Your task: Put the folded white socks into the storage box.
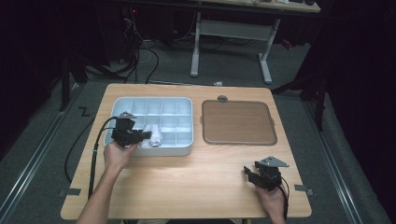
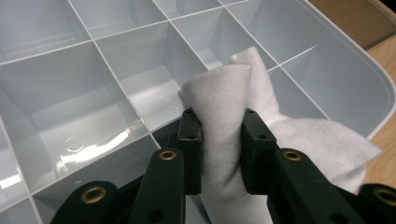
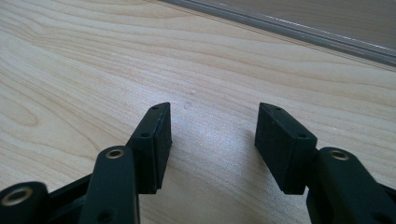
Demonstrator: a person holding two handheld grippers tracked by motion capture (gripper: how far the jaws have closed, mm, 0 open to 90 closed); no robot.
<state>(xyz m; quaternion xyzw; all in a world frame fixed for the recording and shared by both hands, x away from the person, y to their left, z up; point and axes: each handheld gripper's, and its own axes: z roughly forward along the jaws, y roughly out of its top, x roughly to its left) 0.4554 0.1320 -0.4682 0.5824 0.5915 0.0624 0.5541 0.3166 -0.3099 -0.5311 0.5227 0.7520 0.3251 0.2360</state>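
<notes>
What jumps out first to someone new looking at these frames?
The left gripper, shut on a rolled white cloth, holds it over the front row of the pale divided tray at table left. The right gripper rests open on bare wood at front right, near the brown lid.

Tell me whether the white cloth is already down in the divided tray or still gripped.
Still gripped: the left gripper has its jaws pressed on the rolled white cloth, its end over a compartment of the divided tray.

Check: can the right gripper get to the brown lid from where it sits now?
Probably yes. The right gripper sits on bare table with jaws open and empty, and the brown lid lies flat just beyond it with nothing between. The left gripper is busy over the tray, holding a white cloth.
</notes>
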